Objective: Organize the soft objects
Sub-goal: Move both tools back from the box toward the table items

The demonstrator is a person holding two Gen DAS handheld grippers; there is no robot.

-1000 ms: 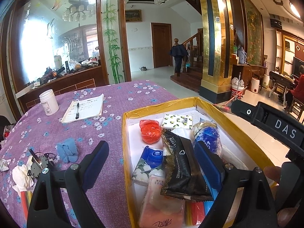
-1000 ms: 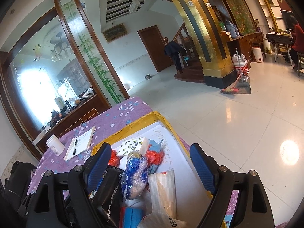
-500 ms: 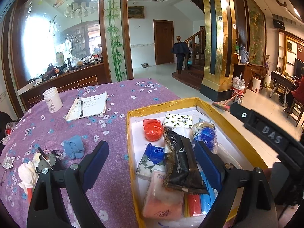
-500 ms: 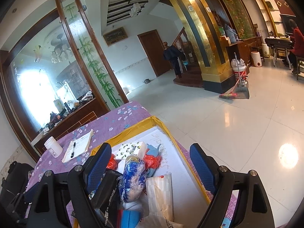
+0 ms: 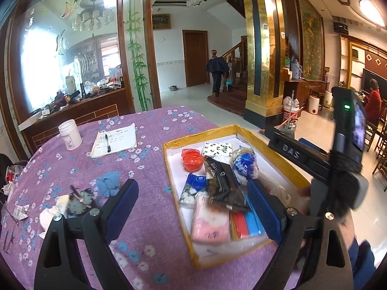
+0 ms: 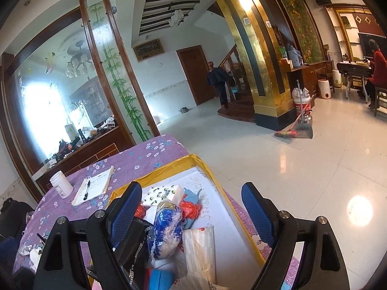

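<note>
Left wrist: left gripper [image 5: 191,207] spread wide, empty, over yellow-rimmed shallow box [image 5: 285,166] of crinkly soft packets on floral purple cloth [image 5: 150,169]. Right gripper [image 6: 191,212] likewise agape, empty.

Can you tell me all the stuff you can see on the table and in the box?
box: 1, yellow rim, table's right part
orange bag: 1, in box
black packet: 1, in box
blue ball in plastic: 1, in box
pink tissue pack: 1, box's near end
spotted white pack: 1, box's far end
jar: 1, white, far left
notepad: 1, white, pen on it
blue cloth: 1, left of box
tablecloth: 1, purple, flowered
left hand-held gripper: open
right hand-held gripper: open
</note>
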